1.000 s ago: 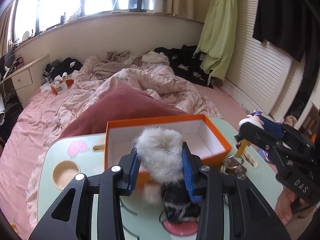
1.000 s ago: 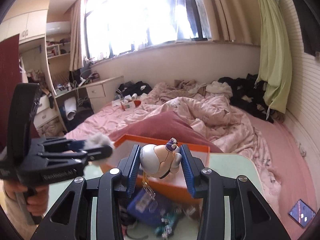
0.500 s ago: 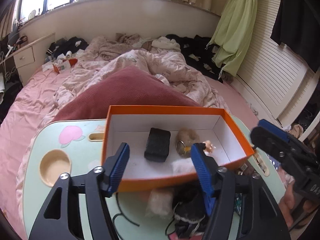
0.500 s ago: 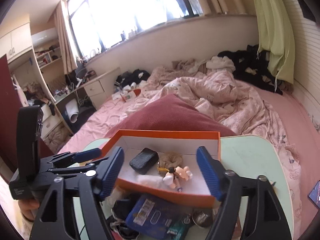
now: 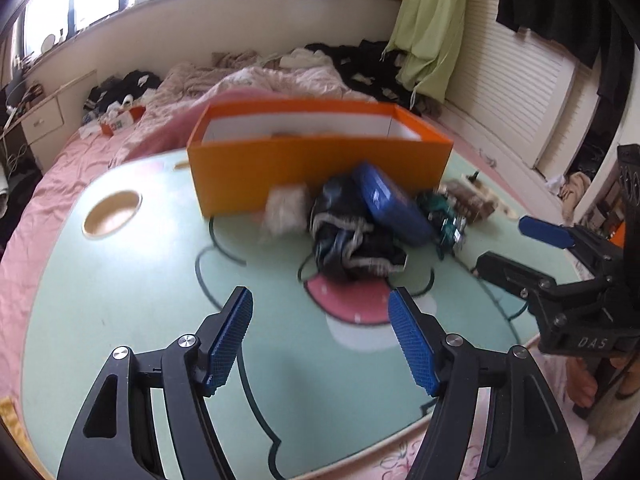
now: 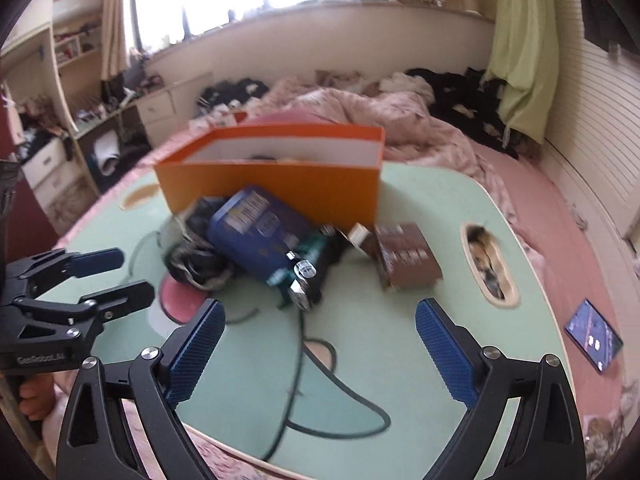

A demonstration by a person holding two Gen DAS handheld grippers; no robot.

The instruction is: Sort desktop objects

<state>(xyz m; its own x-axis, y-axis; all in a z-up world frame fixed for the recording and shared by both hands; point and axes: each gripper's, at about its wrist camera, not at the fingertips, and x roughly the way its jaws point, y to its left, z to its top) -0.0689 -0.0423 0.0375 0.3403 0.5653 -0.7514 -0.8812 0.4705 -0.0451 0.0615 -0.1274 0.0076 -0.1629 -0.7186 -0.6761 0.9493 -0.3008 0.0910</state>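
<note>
One green bench (image 5: 120,300) sits on a pink bed (image 6: 560,208). Far on it stands one orange box (image 5: 312,168) with small things inside. Near the box, from left to right, lie one white fluffy ball (image 5: 282,210), one black bundle (image 5: 348,236), one blue case (image 6: 256,232), one teal thing (image 6: 308,264) and one brown box (image 6: 406,256). The left gripper (image 5: 320,340) and the right gripper (image 6: 316,348) both have fingers opening apart, with nothing between them. One phone (image 6: 592,336) lies far right.

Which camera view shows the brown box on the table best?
The right wrist view: the brown box lies there whole and unobstructed, right of the blue case. In the left wrist view it is small, blurred and partly hidden behind the clutter.
</note>
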